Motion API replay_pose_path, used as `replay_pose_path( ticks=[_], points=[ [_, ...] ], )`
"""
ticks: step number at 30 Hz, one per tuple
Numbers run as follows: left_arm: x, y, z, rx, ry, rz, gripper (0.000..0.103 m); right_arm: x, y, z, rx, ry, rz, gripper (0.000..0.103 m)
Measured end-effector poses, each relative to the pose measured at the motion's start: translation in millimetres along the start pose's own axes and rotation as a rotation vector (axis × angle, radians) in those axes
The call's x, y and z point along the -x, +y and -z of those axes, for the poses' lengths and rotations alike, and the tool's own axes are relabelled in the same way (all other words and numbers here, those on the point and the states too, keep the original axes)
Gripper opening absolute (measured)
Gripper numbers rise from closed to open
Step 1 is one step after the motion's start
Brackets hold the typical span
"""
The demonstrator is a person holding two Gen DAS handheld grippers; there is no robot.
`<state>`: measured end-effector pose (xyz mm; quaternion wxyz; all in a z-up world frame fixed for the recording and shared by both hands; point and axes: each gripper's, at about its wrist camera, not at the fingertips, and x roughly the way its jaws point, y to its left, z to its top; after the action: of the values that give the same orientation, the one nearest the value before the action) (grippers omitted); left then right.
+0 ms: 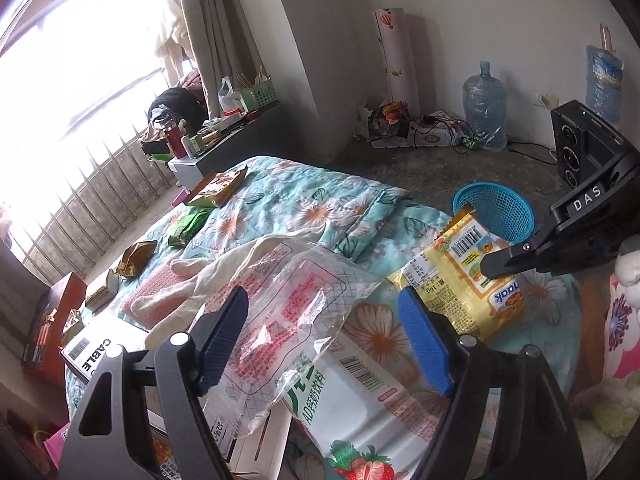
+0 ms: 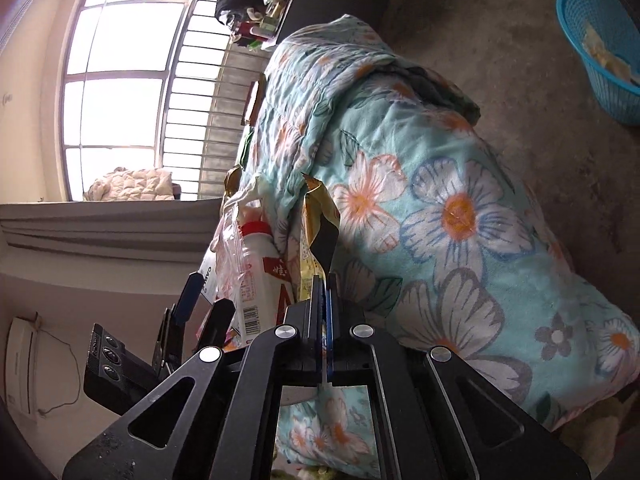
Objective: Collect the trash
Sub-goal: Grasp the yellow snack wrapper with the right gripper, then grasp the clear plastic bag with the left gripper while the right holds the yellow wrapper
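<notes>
My left gripper (image 1: 324,312) is open, its blue pads on either side of a clear plastic bag with red print (image 1: 296,304) lying on a white drink carton (image 1: 360,412). My right gripper (image 2: 323,280) is shut on a yellow snack wrapper (image 2: 316,220), seen edge-on; in the left wrist view that wrapper (image 1: 460,276) hangs above the floral quilt (image 1: 320,204) with the right gripper (image 1: 496,264) clamped on it. A blue mesh basket (image 1: 496,210) stands on the floor past the bed; in the right wrist view the basket (image 2: 600,52) holds pale wrappers.
More wrappers lie on the quilt: a gold-brown packet (image 1: 218,188), a green one (image 1: 188,226), crumpled brown ones (image 1: 136,258). A white cloth (image 1: 208,280), a "CABLE" box (image 1: 96,352), a water jug (image 1: 484,112), a black speaker (image 1: 580,140) and a cluttered windowsill (image 1: 216,120) are around.
</notes>
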<state>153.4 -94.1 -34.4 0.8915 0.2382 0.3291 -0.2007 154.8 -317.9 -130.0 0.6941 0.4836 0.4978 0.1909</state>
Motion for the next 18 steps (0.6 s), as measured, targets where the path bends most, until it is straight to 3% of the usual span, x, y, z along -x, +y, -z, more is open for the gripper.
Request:
replay_pose_path(
  ticks=[10, 18],
  points=[
    [-24, -23, 2, -0.199, 0.061, -0.186, 0.061, -12, -2, -2, -0.007, 0.027, -0.005, 0.001],
    [-26, -30, 4, -0.239, 0.068, -0.216, 0.042, -15, -8, -4, -0.025, 0.048, -0.018, 0.004]
  ],
)
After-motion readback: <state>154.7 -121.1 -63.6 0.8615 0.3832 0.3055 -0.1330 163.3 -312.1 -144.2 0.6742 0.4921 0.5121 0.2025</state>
